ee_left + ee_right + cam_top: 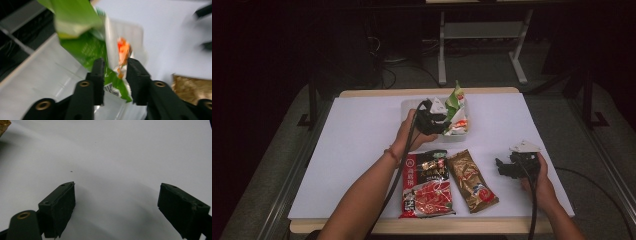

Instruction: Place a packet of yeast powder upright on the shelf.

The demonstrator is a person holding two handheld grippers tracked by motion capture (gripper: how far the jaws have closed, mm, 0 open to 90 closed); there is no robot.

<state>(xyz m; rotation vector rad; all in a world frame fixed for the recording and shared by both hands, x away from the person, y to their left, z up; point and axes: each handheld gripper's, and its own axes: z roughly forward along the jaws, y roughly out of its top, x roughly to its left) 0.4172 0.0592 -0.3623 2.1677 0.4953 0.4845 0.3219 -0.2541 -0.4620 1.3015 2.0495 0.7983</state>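
At the far middle of the white table point(362, 150) we see a clear tray point(409, 106), and our left gripper point(443, 123) hangs at its near edge beside a green packet point(455, 100) that stands up out of it. In the left gripper view the same green packet point(82, 42) runs down between the two black jaws, which stand a little apart; the picture is blurred, and we cannot tell for sure whether the pads press on the wrapper or merely flank it. A white packet with an orange patch point(123, 50) sits just behind the green one, inside the tray.

Nearer to us two packets lie flat on the table, side by side: a red one point(427, 187) on the left and a brown one point(472, 180) to its right, tilted. Our right gripper point(501, 167) rests low at the table's right side, just beyond the brown packet and apart from it. In the right gripper view its jaws stand wide open over bare white surface with nothing between them.
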